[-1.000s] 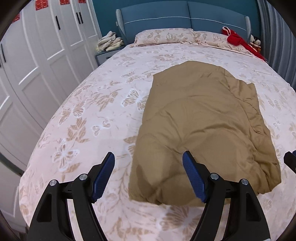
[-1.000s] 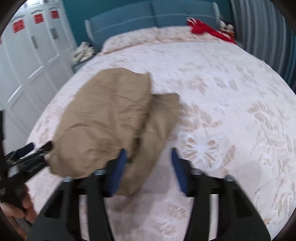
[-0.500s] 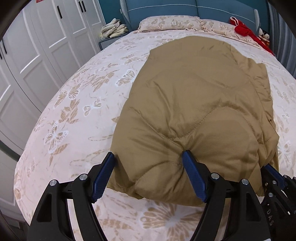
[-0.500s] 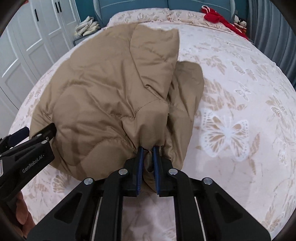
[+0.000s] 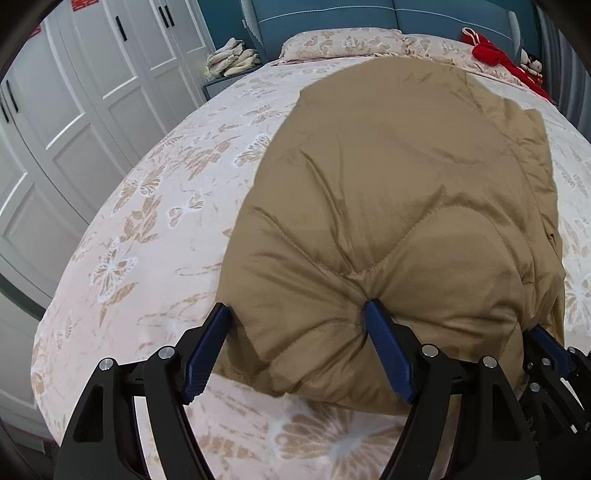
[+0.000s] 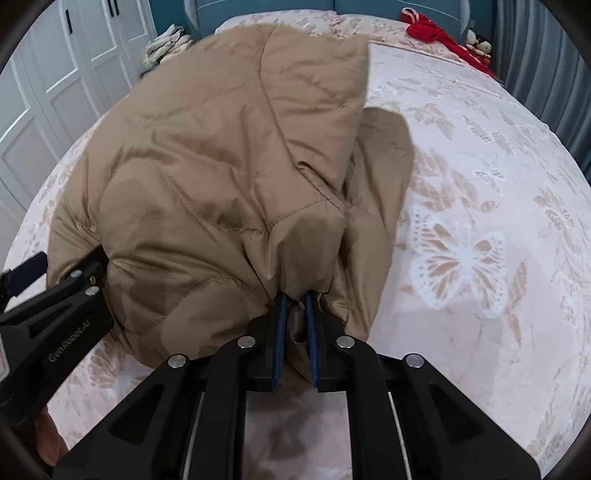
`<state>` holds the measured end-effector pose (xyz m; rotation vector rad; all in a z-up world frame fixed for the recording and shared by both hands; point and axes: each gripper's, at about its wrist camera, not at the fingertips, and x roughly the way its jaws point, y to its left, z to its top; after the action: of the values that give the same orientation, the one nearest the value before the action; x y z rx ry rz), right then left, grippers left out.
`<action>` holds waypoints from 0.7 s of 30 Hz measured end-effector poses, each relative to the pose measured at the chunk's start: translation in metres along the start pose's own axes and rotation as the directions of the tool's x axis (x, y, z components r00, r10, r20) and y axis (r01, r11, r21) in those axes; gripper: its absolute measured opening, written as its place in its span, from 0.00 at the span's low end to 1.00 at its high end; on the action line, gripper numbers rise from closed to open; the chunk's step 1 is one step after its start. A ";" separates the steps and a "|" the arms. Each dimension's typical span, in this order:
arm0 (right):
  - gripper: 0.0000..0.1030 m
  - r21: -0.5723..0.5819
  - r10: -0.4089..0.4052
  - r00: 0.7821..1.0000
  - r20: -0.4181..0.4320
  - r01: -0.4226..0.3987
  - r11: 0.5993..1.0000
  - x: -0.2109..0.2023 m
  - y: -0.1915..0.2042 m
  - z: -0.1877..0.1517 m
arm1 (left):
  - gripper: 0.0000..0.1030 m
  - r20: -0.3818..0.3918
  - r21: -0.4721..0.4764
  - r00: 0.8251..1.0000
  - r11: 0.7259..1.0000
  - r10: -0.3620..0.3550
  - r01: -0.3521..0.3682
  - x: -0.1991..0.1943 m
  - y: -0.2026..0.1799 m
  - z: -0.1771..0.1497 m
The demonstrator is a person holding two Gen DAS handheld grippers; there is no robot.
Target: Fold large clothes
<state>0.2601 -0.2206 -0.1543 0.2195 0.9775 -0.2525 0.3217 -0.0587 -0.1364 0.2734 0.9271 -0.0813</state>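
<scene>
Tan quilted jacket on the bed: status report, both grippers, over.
Right gripper shut on tan quilted jacket, near hem. Left gripper open, straddling the hem's other corner, not clamped. Floral bedspread around it; nothing in the way.

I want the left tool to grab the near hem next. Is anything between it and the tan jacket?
Nothing visible. The left tool stands open with the tan jacket hem already bulging between its fingers; only the bedspread lies below. The right tool is shut on the jacket's other near corner, clear of it.

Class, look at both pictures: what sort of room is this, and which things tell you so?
Most likely a bedroom: a bed with pillows against a blue padded headboard, and white wardrobe doors beside it.
</scene>
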 end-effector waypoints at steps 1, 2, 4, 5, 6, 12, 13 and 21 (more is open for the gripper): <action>0.12 0.007 0.007 1.000 0.011 -0.007 1.000 -0.008 0.000 0.000 | 0.70 0.002 -0.006 1.000 1.000 -0.008 0.008 -0.005 0.002 0.000; 0.13 0.017 0.015 1.000 0.025 -0.015 1.000 -0.018 -0.001 -0.001 | 0.70 -0.002 -0.007 1.000 1.000 -0.011 0.011 -0.011 0.003 -0.001; 0.14 0.029 0.031 0.998 0.047 -0.033 0.999 -0.038 -0.001 -0.005 | 0.70 0.003 -0.002 1.000 1.000 -0.014 0.014 -0.025 0.006 -0.005; 0.14 0.030 0.035 0.998 0.057 -0.037 0.999 -0.048 -0.001 -0.007 | 0.70 0.007 -0.004 1.000 1.000 -0.014 0.014 -0.031 0.007 -0.007; 0.14 0.030 0.039 0.997 0.070 -0.041 0.999 -0.062 -0.001 -0.010 | 0.70 0.017 -0.008 1.000 1.000 -0.019 0.019 -0.042 0.010 -0.010; 0.26 0.025 0.055 0.992 0.117 -0.058 0.998 -0.122 -0.001 -0.040 | 0.71 0.042 -0.017 0.999 1.000 -0.026 0.027 -0.092 0.020 -0.034; 0.31 0.024 0.057 0.991 0.119 -0.060 0.998 -0.129 0.001 -0.045 | 0.73 0.042 -0.013 0.999 1.000 -0.022 0.023 -0.099 0.021 -0.040; 0.49 0.016 0.045 0.988 0.148 -0.048 0.999 -0.183 0.001 -0.095 | 0.80 0.055 0.001 0.998 1.000 -0.017 0.017 -0.143 0.031 -0.083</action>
<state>0.0878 -0.1709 -0.0527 0.2375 0.8223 -0.2320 0.1775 -0.0135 -0.0635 0.2626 0.8745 -0.1040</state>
